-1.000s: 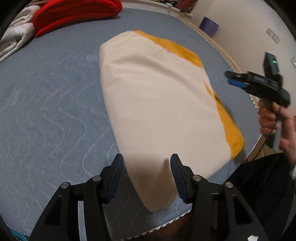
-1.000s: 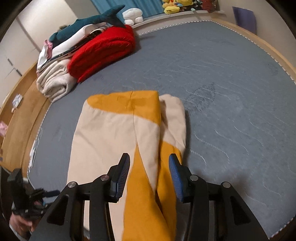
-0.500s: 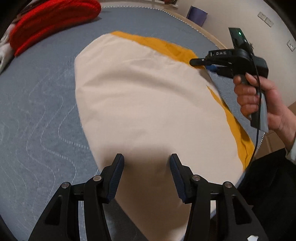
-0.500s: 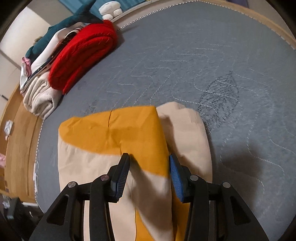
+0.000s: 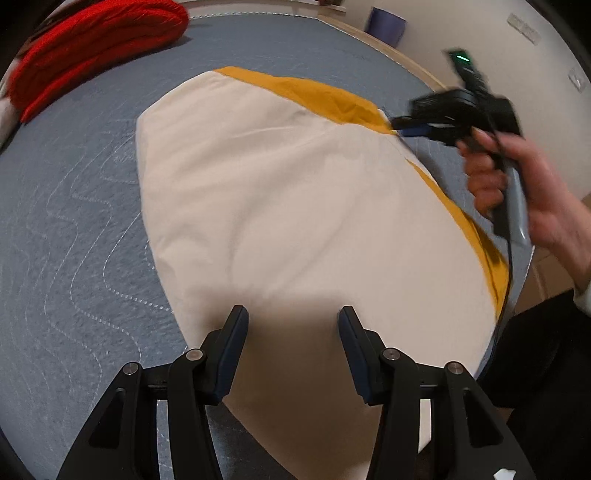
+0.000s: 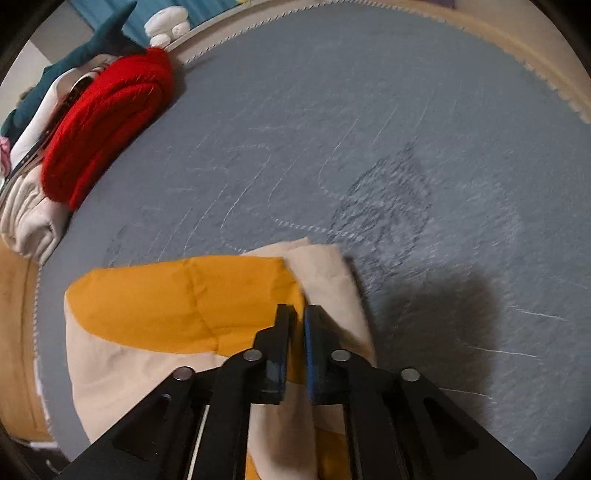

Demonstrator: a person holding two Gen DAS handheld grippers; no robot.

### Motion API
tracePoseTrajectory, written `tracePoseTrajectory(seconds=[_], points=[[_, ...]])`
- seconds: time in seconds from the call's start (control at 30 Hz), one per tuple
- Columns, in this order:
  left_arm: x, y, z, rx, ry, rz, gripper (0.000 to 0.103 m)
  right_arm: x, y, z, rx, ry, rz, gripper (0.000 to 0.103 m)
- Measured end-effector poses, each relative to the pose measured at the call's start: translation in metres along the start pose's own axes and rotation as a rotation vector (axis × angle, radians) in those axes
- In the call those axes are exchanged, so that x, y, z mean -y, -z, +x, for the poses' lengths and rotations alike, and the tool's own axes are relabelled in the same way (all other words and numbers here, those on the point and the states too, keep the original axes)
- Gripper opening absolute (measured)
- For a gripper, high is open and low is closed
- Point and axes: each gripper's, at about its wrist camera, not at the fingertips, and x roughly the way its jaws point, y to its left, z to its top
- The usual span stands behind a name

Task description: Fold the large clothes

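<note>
A large cream and orange garment [image 5: 295, 206] lies folded on the grey quilted bed [image 5: 66, 206]. My left gripper [image 5: 291, 325] is open and empty, just above the garment's near cream end. My right gripper [image 6: 300, 314] is shut on the garment's far edge, where the orange panel [image 6: 177, 299] meets a cream fold [image 6: 328, 269]. In the left wrist view the right gripper [image 5: 402, 123] is held by a hand at the garment's right edge.
A folded red blanket [image 6: 107, 122] lies at the bed's far left, with cream towels [image 6: 26, 218] and a teal plush shark [image 6: 92, 48] beside it. The bed's stitched edge [image 6: 554, 85] curves along the right. A purple bin [image 5: 386, 26] stands by the wall.
My right gripper has moved forward along the garment and shut on its far edge. My left gripper came closer over the cream end and stays open.
</note>
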Motion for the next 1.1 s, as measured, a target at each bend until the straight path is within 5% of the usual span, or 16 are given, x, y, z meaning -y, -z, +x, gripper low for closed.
tracePoseTrajectory(seconds=[0.2,0.33,0.43,0.53,0.6,0.7,0.83,0.97,1.1], points=[[0.003,0.009,-0.023,-0.001,0.083,0.029,0.047,-0.010,0.024,-0.072,0.072,-0.095,-0.128,0.032],[0.014,0.032,-0.016,-0.077,0.026,0.096,0.048,-0.028,0.088,-0.091,-0.108,-0.235,-0.351,0.036],[0.013,0.043,-0.010,-0.124,-0.007,0.105,0.050,-0.024,0.145,-0.065,-0.293,-0.084,-0.474,0.036],[0.004,0.049,-0.010,-0.170,0.008,0.066,0.063,-0.015,0.167,-0.054,-0.342,0.000,-0.525,0.038],[-0.013,0.048,-0.009,-0.199,0.069,-0.025,0.063,-0.009,0.163,-0.058,-0.321,-0.008,-0.491,0.046],[-0.045,0.039,-0.014,-0.135,0.168,-0.219,0.063,0.006,0.153,-0.060,-0.298,0.000,-0.418,0.059],[-0.087,0.033,0.003,-0.097,0.222,-0.463,0.065,0.014,0.121,-0.059,-0.220,-0.064,-0.314,0.065],[-0.112,0.034,0.031,-0.104,0.312,-0.638,0.068,0.025,0.100,-0.026,-0.307,-0.156,-0.189,0.070],[-0.117,0.025,0.044,-0.070,0.381,-0.677,0.070,0.029,0.090,0.005,-0.389,-0.228,-0.111,0.070]])
